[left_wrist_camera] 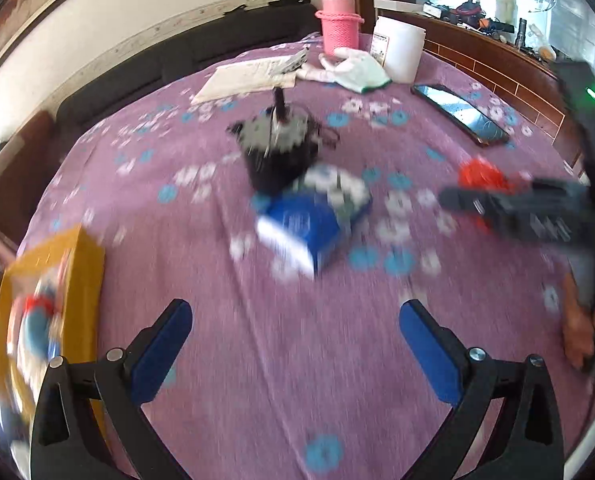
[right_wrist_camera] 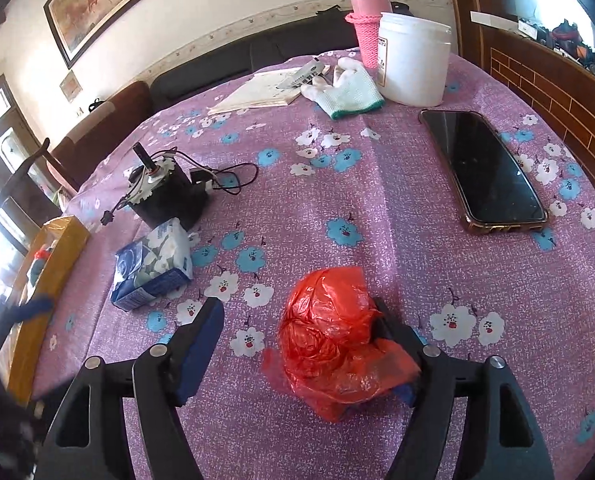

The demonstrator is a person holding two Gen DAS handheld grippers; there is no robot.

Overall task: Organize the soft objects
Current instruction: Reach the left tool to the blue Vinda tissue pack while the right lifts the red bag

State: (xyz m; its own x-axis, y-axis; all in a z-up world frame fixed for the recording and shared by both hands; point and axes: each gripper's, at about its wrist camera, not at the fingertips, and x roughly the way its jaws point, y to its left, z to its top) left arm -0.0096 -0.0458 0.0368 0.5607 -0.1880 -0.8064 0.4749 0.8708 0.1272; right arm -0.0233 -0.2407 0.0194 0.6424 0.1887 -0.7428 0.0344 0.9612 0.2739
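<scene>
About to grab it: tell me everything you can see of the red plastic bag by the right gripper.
The red plastic bag is thin, translucent, glossy film, crumpled into a loose wad with a flat flap at its lower left. It lies on the purple floral tablecloth, between the right gripper's open jaws, against the right-hand one and clear of the left-hand one.
</scene>
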